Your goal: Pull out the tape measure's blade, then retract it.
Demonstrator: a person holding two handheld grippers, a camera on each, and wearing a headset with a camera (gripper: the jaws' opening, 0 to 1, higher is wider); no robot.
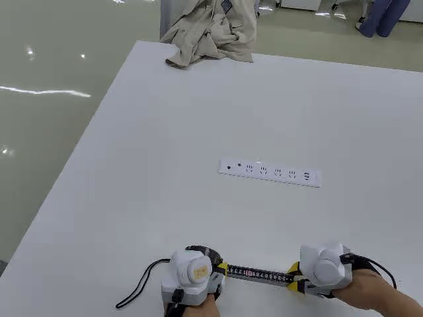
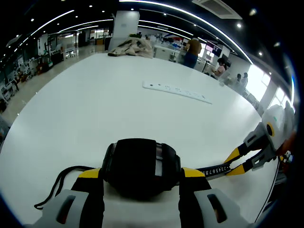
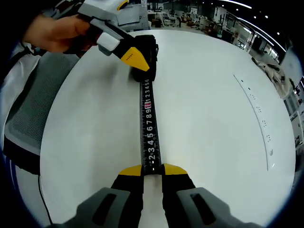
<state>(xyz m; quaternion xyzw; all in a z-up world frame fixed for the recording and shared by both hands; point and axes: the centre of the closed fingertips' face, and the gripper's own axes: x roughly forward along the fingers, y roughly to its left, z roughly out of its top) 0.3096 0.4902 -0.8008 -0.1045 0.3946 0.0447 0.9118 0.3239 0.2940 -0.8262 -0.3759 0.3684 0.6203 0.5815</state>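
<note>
The left gripper (image 1: 221, 269) sits low and near the body, its jaws pointing right and clamped on either side of the tape measure (image 2: 141, 164). The right gripper (image 1: 293, 277) faces it, jaws pointing left and pinched on the blade (image 3: 149, 123) near its tip. The two are level and apart. The right hand (image 1: 367, 290) and the left hand (image 3: 57, 33) each hold a handle.

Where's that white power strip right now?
The power strip lies flat on the table, right of centre in the head view, beyond the pulled-out tape blade.
</note>
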